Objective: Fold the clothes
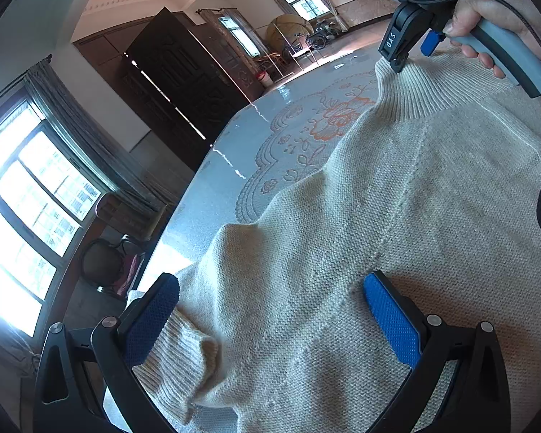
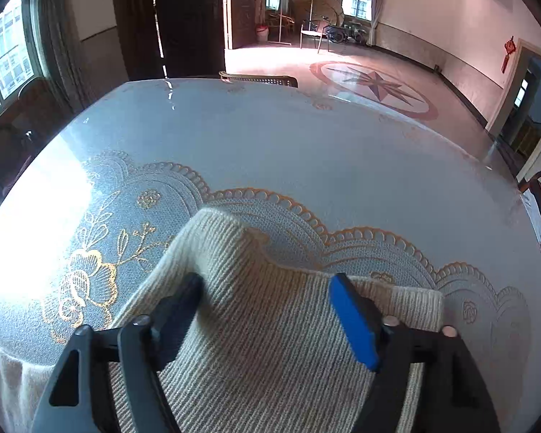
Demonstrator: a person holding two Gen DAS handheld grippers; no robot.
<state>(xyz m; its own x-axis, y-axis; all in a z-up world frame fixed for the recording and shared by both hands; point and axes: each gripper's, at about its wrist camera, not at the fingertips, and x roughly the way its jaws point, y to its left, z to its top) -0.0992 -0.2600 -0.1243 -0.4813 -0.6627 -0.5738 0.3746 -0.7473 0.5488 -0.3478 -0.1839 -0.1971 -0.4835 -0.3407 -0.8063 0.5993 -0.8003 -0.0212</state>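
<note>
A cream knitted sweater [image 1: 360,238] lies spread on the round table [image 1: 234,151]. My left gripper [image 1: 270,310] is open just above the sweater's body, near a ribbed cuff [image 1: 176,357] at the table's edge. My right gripper [image 2: 267,306] is open over the ribbed turtleneck collar [image 2: 234,288], one finger on each side. In the left wrist view the right gripper [image 1: 411,54] sits at the collar [image 1: 411,93], held by a hand. Nothing is gripped.
The table has a pale blue cloth with an orange flower pattern [image 2: 86,274] under glass. A chair back [image 2: 259,80] stands at its far edge. Windows [image 1: 25,209], a dark wardrobe [image 1: 184,83] and open floor lie beyond.
</note>
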